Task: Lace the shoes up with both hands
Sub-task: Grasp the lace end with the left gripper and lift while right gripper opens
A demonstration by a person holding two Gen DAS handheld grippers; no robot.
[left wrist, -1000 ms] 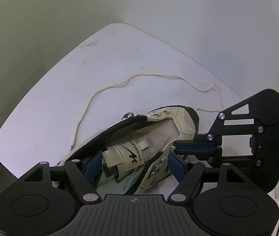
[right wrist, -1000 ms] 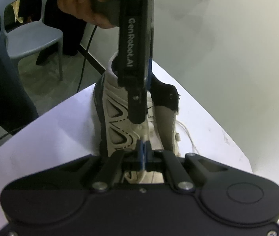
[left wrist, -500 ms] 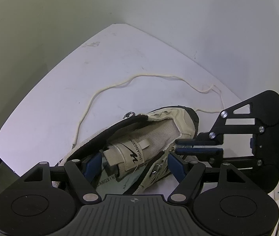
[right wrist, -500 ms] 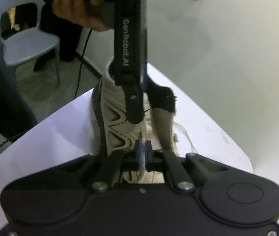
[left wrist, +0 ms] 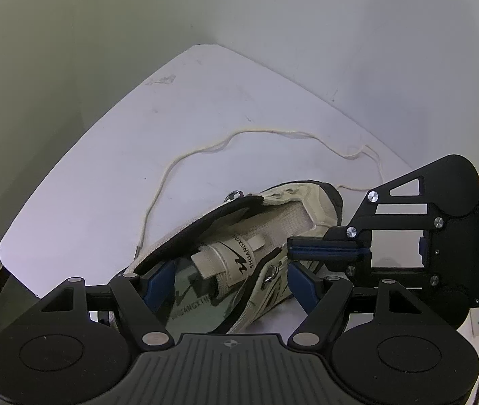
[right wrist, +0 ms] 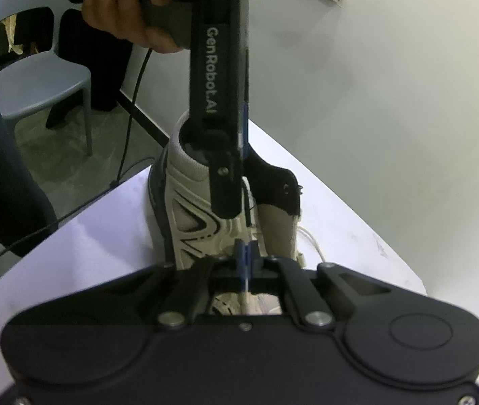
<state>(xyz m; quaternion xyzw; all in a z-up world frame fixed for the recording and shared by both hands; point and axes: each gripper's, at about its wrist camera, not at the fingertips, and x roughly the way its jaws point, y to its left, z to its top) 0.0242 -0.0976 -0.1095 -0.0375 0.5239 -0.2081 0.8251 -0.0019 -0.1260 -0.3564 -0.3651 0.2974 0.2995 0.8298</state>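
Beige-and-white mesh sneaker with black trim (left wrist: 239, 253) lies on the white tabletop (left wrist: 104, 185), its ankle opening directly under the left gripper (left wrist: 231, 278). Tongue with black zigzag logo sits between that gripper's two blue pads; one pad (left wrist: 158, 278) is at the black collar on the left side of the opening, the other just outside the eyelet flap on the right. Jaws stand fairly wide across the shoe's opening; whether the pads press on the shoe cannot be told.

Right gripper (left wrist: 323, 253) comes in from the right of the left one, fingers (left wrist: 327, 248) pressed together, tips beside the sneaker's side at the eyelet row. In the right wrist view its blue pads meet with a thin pale strand running down between them, seemingly the shoelace; the grip itself is too small to confirm.

Cream cord shoelace (left wrist: 205, 148) loops loose on the tabletop beyond the toe, ahead of both grippers, one end lying left of the shoe.

In the right wrist view, a hand (right wrist: 128, 17) holds the left gripper's handle above the shoe. Grey plastic chair (right wrist: 36, 77) stands on the floor beyond the table edge, far left.
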